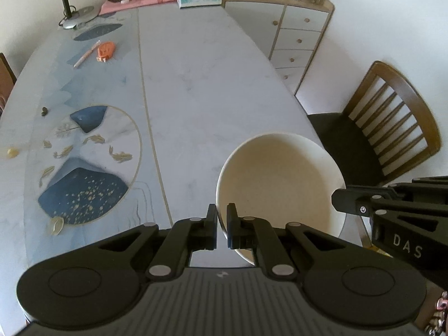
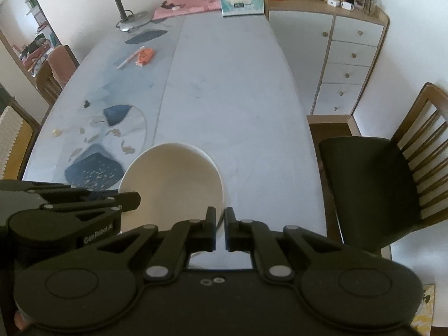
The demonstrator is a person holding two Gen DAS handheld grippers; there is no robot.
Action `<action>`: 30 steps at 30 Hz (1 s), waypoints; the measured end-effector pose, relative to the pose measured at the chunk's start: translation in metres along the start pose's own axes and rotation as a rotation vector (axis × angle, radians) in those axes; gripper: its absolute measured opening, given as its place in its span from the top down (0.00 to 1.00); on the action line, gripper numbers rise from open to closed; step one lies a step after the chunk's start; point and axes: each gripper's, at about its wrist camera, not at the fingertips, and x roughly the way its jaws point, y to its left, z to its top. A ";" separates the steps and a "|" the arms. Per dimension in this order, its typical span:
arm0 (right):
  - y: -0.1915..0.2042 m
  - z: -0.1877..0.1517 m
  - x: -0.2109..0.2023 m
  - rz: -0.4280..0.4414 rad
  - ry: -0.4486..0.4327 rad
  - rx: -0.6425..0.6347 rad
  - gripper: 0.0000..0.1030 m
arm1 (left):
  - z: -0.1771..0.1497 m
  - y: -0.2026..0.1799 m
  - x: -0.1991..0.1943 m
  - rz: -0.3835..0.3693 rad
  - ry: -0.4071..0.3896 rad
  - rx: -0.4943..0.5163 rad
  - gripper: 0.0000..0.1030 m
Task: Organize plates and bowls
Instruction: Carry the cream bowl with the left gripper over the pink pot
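A plain cream bowl (image 1: pixel 280 184), rim pinched at nine o'clock by the left gripper (image 1: pixel 221 225) and at three by the right gripper (image 2: pixel 221 228), seemingly lifted; lettering reads "DAS" and "GenRobot.AI".

The left tool (image 1: pixel 221 226) points steeply downward, its fingers clamped on a thin rim. The right tool (image 2: pixel 220 229) points steeply downward likewise, fingers clamped on the opposite rim. The tools sit side by side.
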 end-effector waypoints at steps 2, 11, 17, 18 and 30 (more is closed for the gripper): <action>0.003 -0.009 -0.011 0.001 -0.007 0.008 0.94 | -0.007 -0.001 -0.010 -0.009 -0.004 0.003 0.95; 0.018 -0.051 -0.044 -0.006 -0.028 0.017 0.94 | -0.049 -0.004 -0.041 -0.026 0.000 0.027 0.95; 0.028 -0.080 -0.050 -0.008 -0.011 0.023 0.94 | -0.078 -0.004 -0.047 -0.030 0.023 0.043 0.95; 0.029 -0.083 -0.050 -0.008 -0.006 0.026 0.93 | -0.082 -0.004 -0.047 -0.029 0.027 0.046 0.95; 0.033 -0.121 -0.045 -0.019 0.033 0.051 0.94 | -0.119 -0.008 -0.039 -0.040 0.076 0.055 0.95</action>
